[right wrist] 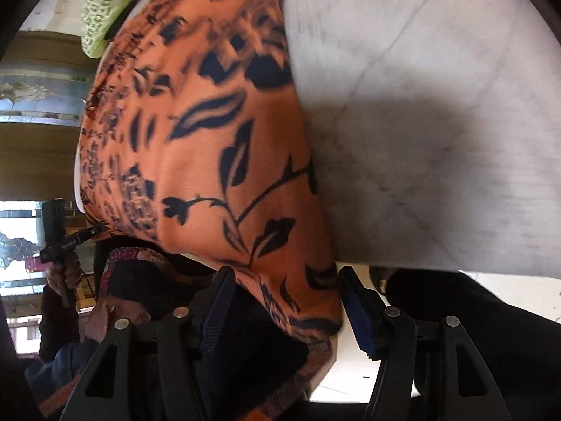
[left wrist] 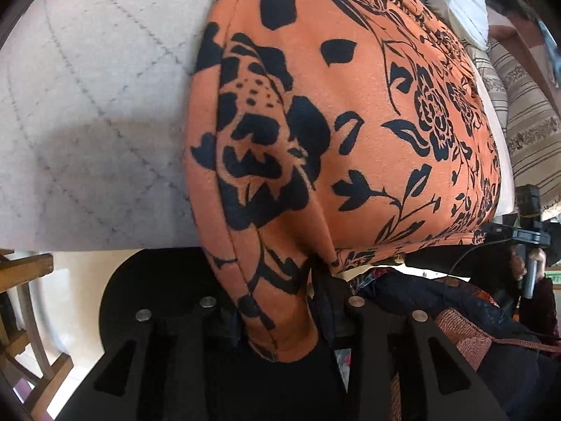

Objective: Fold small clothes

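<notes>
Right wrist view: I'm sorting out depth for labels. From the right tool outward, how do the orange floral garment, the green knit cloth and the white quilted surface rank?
1. Orange floral garment, between the fingers.
2. White quilted surface, right, under the garment.
3. Green knit cloth, far upper left.

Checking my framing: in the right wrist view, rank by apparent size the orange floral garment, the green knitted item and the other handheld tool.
1. orange floral garment
2. green knitted item
3. other handheld tool, distant, so apparent size misleads

Orange garment (left wrist: 350, 112) with black floral print, pale grey quilted tabletop (left wrist: 87, 122), lime-green knit cloth (right wrist: 105, 10)
</notes>
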Motion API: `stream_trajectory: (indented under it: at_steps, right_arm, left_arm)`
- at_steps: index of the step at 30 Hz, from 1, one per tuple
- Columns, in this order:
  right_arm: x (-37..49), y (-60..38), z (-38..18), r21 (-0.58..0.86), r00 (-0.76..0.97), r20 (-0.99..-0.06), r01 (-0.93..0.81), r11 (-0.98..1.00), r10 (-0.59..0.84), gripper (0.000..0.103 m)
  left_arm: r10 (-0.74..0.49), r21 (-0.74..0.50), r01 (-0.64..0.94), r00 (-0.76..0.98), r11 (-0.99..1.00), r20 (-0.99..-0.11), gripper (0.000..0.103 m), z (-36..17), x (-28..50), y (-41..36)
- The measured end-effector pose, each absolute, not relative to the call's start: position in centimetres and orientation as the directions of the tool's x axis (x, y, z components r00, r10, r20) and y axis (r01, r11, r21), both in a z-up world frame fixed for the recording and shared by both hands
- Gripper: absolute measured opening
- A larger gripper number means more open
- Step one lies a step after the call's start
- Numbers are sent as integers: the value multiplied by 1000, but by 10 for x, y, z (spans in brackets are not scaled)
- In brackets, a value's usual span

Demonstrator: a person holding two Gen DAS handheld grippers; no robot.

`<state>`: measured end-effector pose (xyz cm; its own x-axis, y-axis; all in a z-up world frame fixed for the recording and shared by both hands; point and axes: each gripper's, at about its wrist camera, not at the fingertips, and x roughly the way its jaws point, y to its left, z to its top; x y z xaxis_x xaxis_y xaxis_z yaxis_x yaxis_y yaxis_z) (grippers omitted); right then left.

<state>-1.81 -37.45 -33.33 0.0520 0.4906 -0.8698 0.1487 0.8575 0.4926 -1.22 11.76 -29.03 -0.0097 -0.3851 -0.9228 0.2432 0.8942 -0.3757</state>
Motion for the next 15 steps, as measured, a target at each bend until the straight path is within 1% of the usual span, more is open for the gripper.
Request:
stream_trajectory:
  at_steps: [1, 2, 3, 4, 5, 8, 10, 13, 15]
  right_arm:
    - [-17, -370, -339, 479, 30, -877, 153, 865, 480, 56]
    - [-16, -364, -344, 465, 10, -883, 148, 873, 469, 32]
    - [-16, -355, -345, 460, -3, -886, 120, 880, 464, 21]
    - [-17, -349, -343, 455, -3, -890, 95, 886, 457, 15]
    - [-18, -343, -337, 445, 6, -895, 62, 893, 445, 10]
    - [-21, -332, -308, 461, 62, -886, -5, 888, 460, 9]
    - [-23, -327, -280, 488, 113, -864, -54, 871, 491, 9]
    - [-24, -317, -231, 535, 225, -797, -166, 828, 560, 9]
    - [-22, -314, -200, 558, 306, -739, -219, 800, 600, 9]
  left_arm:
    - [-388, -379, 245, -12, 893, -922, 35, -293, -14, 116]
    - [-391, -382, 244, -14, 891, -920, 31, -294, -13, 116]
    - [-397, -388, 247, -16, 888, -918, 25, -294, -11, 117]
    - [-399, -389, 255, -14, 885, -917, 17, -294, -11, 117]
    - [-397, -386, 262, -11, 885, -918, 14, -292, -10, 119]
    - [-418, -398, 296, 4, 868, -908, 11, -281, -13, 117]
    - [-463, -436, 307, 21, 846, -886, 10, -268, -17, 115]
    - [-544, -501, 314, 64, 807, -837, 10, -238, -15, 120]
    - [-576, -521, 329, 94, 787, -812, 10, -219, -11, 122]
